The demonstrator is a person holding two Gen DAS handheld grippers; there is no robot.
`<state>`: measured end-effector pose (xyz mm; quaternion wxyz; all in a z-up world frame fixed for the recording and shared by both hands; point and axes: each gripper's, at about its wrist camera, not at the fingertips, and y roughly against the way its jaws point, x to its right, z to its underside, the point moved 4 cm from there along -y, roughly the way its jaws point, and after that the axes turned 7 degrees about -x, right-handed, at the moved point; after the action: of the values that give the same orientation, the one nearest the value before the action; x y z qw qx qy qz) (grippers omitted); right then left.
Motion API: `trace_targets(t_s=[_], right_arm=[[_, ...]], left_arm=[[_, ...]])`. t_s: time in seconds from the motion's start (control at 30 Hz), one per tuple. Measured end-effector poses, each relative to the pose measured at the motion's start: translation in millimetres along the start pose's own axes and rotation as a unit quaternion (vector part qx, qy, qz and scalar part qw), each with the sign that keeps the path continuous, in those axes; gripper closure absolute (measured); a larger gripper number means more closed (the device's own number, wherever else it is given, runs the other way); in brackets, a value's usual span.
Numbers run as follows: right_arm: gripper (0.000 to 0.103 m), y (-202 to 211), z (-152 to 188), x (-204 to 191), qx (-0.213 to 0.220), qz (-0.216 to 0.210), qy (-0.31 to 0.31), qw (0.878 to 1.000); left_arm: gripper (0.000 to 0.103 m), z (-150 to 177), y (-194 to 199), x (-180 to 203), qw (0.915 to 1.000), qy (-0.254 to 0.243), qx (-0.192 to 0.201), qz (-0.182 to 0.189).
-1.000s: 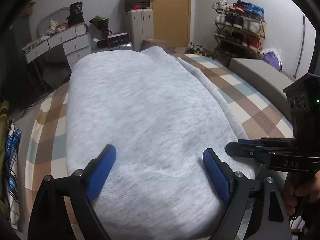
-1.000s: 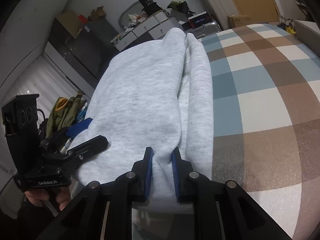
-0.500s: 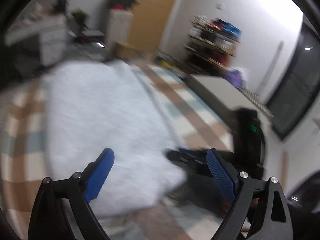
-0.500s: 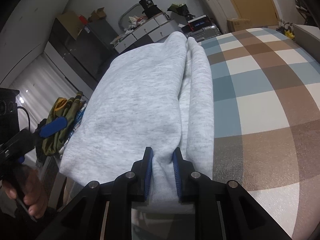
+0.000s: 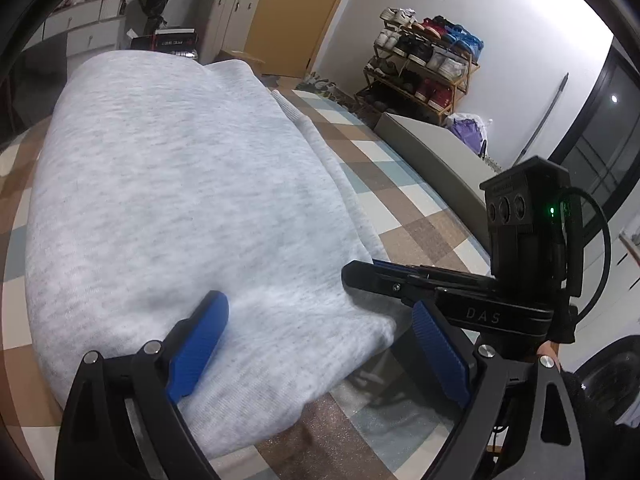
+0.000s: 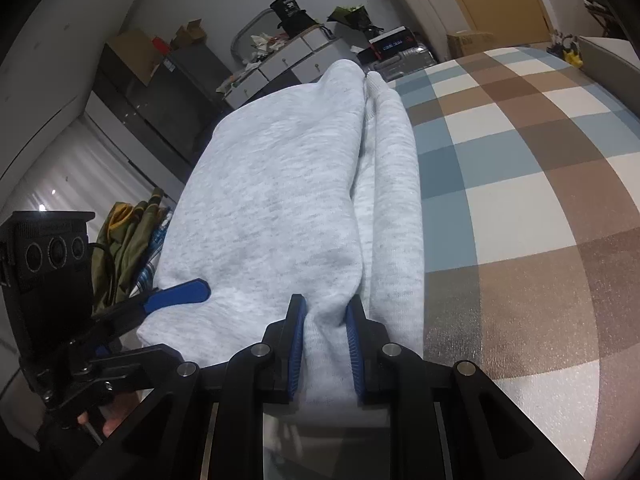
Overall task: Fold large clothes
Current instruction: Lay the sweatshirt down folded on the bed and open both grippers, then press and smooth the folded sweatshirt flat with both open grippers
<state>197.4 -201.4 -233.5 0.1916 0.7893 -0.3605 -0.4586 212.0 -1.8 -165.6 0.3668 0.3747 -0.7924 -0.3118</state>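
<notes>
Two tongs work one grey sweatshirt [image 5: 168, 200], which lies folded lengthwise on a checked bed cover [image 6: 520, 168] and fills the centre of both views. Right tongs [image 6: 325, 344]: narrow, pinched on a bunched near edge of the sweatshirt at lower centre of the right wrist view — fabric stands up between the blue pads [image 6: 297, 344]. Left tongs [image 5: 316, 344]: spread wide, one blue pad [image 5: 198, 344] resting on the cloth at lower left of the left wrist view, the other off the fabric edge at lower right; nothing is held. The right tongs also show at right of that view, their closed tips touching the sweatshirt's edge. A shoe rack [image 5: 424, 64] stands at upper right, a white dresser [image 6: 296, 56] at upper centre, and striped clothes [image 6: 132, 240] hang at left.
</notes>
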Motion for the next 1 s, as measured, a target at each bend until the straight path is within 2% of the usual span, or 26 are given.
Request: trace_targets(t_s=[0.1,0.2,0.27,0.3,0.37,0.4,0.5,0.53,0.6,0.63,0.7,0.8,0.83,0.87,0.9,0.93,1.0], right_arm=[[0.083,0.0,0.2,-0.8,0.001,0.002,0.001,1.0],[0.083,0.2,0.4,-1.5,0.001,0.002,0.001,1.0],[0.079,3.5,-0.6,-0.9,0.002,-0.01,-0.009,1.0],[0.077,9.1,-1.3,-0.6,0.012,-0.027,-0.013,0.999],[0.077,36.4,-2.2,3.7,0.068,-0.073,-0.025,0.995],[0.075,46.7,-4.7,4.8,0.08,-0.074,-0.029,0.994],[0.072,72.5,-32.8,-11.5,0.099,-0.037,0.0,0.994],[0.063,73.9,-46.0,-23.9,0.094,-0.025,0.022,0.995],[0.045,62.0,-78.1,-56.0,0.073,0.036,0.081,0.993],[0.044,54.2,-88.1,-65.7,0.066,0.057,0.101,0.991],[0.045,19.2,-115.9,-84.8,0.026,0.092,0.145,0.985],[0.049,-35.6,-137.4,-84.6,-0.043,0.149,0.171,0.973],[0.059,-58.9,-139.2,-78.8,-0.082,0.17,0.178,0.966],[0.065,-80.4,-137.4,-70.5,-0.115,0.198,0.186,0.956],[0.065,-102.4,-131.1,-59.7,-0.148,0.22,0.194,0.945],[0.065,-110.1,-123.8,-52.1,-0.163,0.217,0.196,0.942],[0.065,-109.9,-122.9,-49.3,-0.156,0.205,0.196,0.946]], left_arm=[[0.014,-2.4,-0.4,-3.0,0.9999,0.008,-0.003,0.011],[0.014,-0.5,-0.4,-2.0,1.0,0.002,0.0,0.006],[0.014,1.6,0.9,-1.5,1.0,-0.002,0.005,0.005],[0.013,2.2,1.3,-1.4,0.9999,-0.001,0.009,0.006],[0.013,3.5,1.5,-1.2,0.9999,0.001,0.011,0.005],[0.013,3.7,1.9,-1.1,0.9999,0.001,0.013,0.007],[0.013,5.9,2.8,-0.4,0.9998,-0.003,0.02,0.008],[0.013,6.7,3.0,-0.5,0.9998,-0.005,0.021,0.003],[0.013,8.4,3.7,-0.5,0.9997,-0.007,0.023,0.003],[0.013,9.1,4.4,-1.5,0.9997,-0.007,0.022,0.003],[0.014,9.5,4.9,-2.0,0.9997,-0.008,0.02,0.008],[0.014,10.9,6.3,-3.5,0.9997,-0.012,0.018,0.009],[0.014,11.6,6.0,-3.0,0.9997,-0.015,0.018,0.008],[0.013,12.9,5.5,-1.8,0.9996,-0.02,0.017,0.007],[0.013,13.6,5.0,0.4,0.9995,-0.025,0.016,0.007],[0.013,12.6,5.4,2.4,0.9994,-0.03,0.019,0.002],[0.013,12.4,15.2,5.6,0.9996,-0.024,0.011,0.005]])
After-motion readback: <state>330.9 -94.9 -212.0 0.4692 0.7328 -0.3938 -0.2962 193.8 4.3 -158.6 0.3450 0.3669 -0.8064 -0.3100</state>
